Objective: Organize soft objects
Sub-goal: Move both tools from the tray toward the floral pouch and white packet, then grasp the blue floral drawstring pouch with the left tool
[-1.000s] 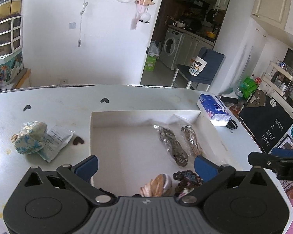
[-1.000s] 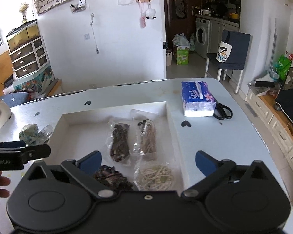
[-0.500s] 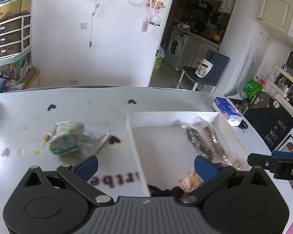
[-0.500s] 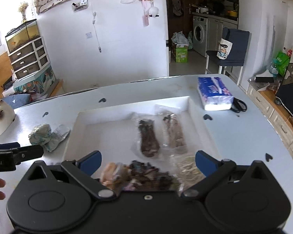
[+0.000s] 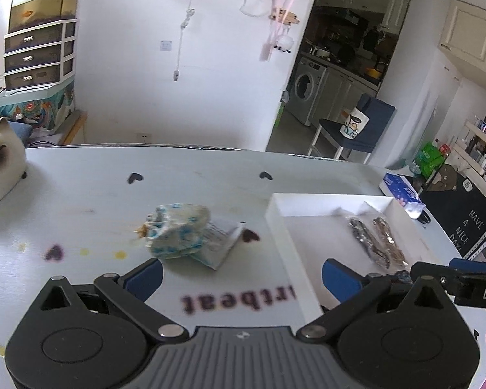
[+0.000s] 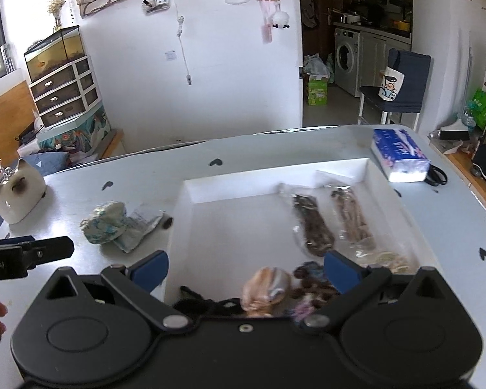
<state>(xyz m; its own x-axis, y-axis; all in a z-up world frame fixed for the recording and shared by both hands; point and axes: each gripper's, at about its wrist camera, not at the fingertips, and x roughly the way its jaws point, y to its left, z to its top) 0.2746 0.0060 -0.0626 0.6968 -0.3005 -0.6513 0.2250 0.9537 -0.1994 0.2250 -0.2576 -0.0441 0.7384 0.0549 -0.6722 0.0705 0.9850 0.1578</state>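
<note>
On the white counter (image 5: 210, 191) just ahead of my left gripper (image 5: 241, 274) lay a crumpled blue-and-white soft bundle (image 5: 178, 230), resting partly on a flat clear packet (image 5: 218, 244) beside it. My left gripper hung above the counter with its blue pads spread wide and nothing between them. To the right of the bundle, apart from it, sat the white tray (image 6: 181, 227). Over the tray's near edge I held my right gripper (image 6: 244, 269), jaws equally wide and empty. Inside the tray, two clear bags of dark and brown cords (image 6: 312, 225) lay side by side toward the far right, a pale bagged coil (image 6: 388, 257) sat nearer, and a peach scrunchie (image 6: 269, 287) lay near the front edge, beside a dark patterned one (image 6: 311, 282). A ceramic cat (image 6: 17, 191) stood at the counter's far left, and a blue tissue pack (image 6: 400, 155) lay beyond the tray's far right corner.
</note>
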